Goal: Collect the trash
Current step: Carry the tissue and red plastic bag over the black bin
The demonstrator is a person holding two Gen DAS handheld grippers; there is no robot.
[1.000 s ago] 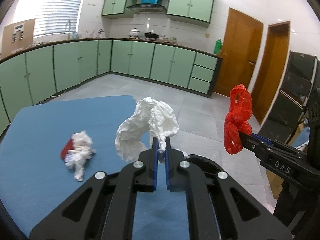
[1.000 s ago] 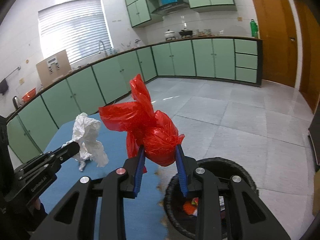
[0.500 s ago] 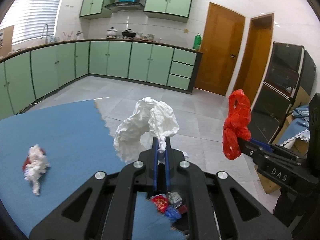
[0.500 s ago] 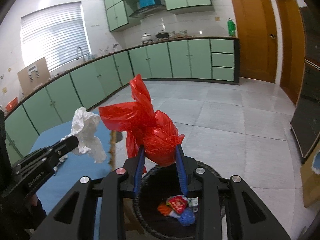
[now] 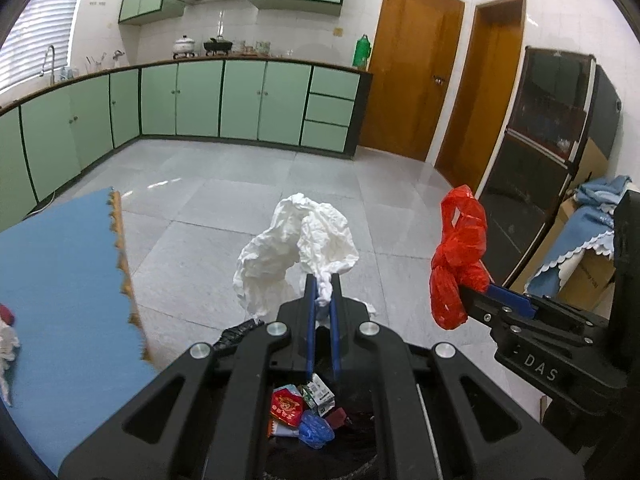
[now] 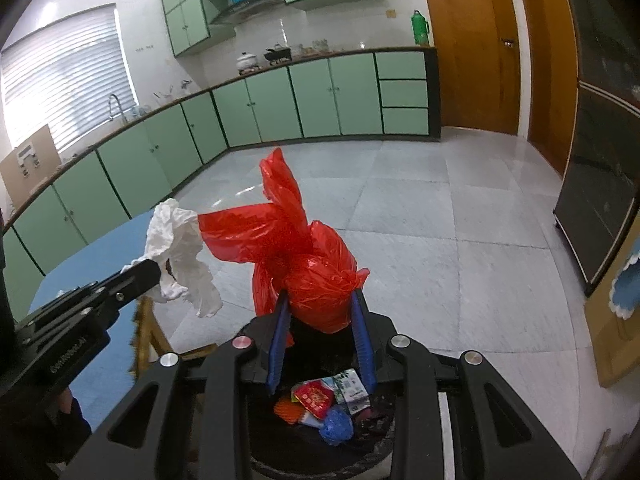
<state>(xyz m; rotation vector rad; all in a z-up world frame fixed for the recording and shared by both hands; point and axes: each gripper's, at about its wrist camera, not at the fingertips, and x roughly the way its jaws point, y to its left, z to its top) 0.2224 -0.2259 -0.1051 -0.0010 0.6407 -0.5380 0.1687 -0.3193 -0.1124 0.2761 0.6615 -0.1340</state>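
Worktop (image 5: 60,280) in blue cloth lies at our left, with a scrap of white tissue (image 5: 6,344) at its edge. Our left claw (image 5: 322,284) is clamped on a crumpled white paper (image 5: 292,256), held above the black bin (image 6: 360,460) where wrappers (image 6: 320,400) lie. At the right, our right claw (image 6: 320,304) grips a knotted red bag (image 6: 312,272) over the same bin.

Red bag (image 6: 316,276), white tissue (image 5: 296,248), blue tablecloth (image 5: 60,280).
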